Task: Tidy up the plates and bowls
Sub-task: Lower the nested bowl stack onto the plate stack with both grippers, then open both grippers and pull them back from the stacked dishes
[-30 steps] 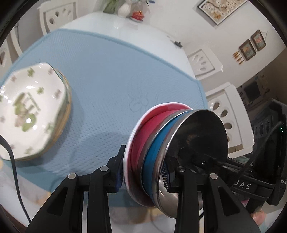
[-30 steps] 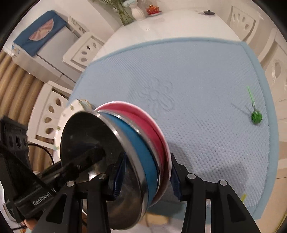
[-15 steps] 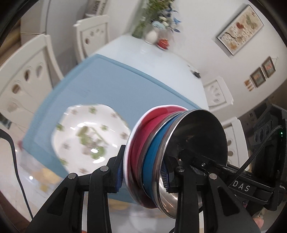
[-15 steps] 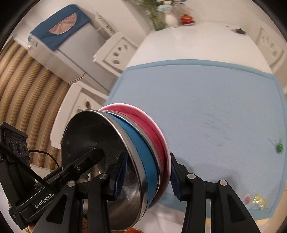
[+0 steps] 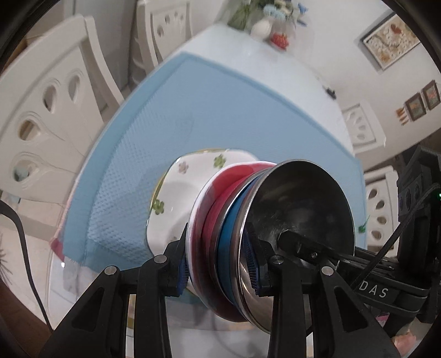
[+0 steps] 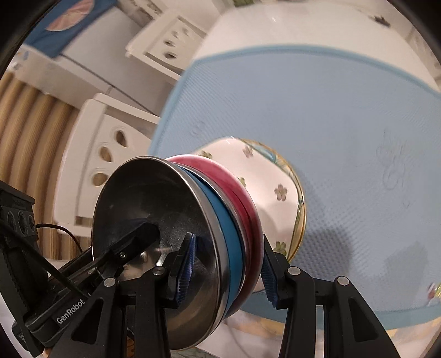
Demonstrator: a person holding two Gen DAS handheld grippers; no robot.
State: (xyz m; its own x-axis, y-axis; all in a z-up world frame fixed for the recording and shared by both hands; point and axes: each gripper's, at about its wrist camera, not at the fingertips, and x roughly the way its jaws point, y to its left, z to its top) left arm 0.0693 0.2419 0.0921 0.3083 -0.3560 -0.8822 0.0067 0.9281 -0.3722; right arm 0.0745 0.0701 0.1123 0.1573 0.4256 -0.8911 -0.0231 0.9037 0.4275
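Observation:
A nested stack of three bowls, red (image 5: 220, 195) outermost, then blue (image 5: 230, 220), then steel (image 5: 300, 209), hangs on edge above the blue mat (image 5: 209, 104). My left gripper (image 5: 219, 271) is shut on its rim, one pad inside the steel bowl and one against the red bowl. My right gripper (image 6: 227, 271) is shut on the same stack (image 6: 234, 209) from the opposite side; its finger (image 5: 303, 243) shows inside the steel bowl. Just behind the stack, white floral bowls (image 5: 187, 179) (image 6: 264, 176) rest on the mat, partly hidden.
The mat (image 6: 317, 104) covers a white table (image 5: 248, 55) with a vase of flowers (image 5: 260, 26) at the far end. White chairs (image 5: 46, 110) stand close along the left side. A small green object (image 5: 362, 227) lies on the mat to the right.
Both grippers have carried the bowl stack sideways across the mat to the white floral bowls, which now sit directly behind it. Neither grip has altered.

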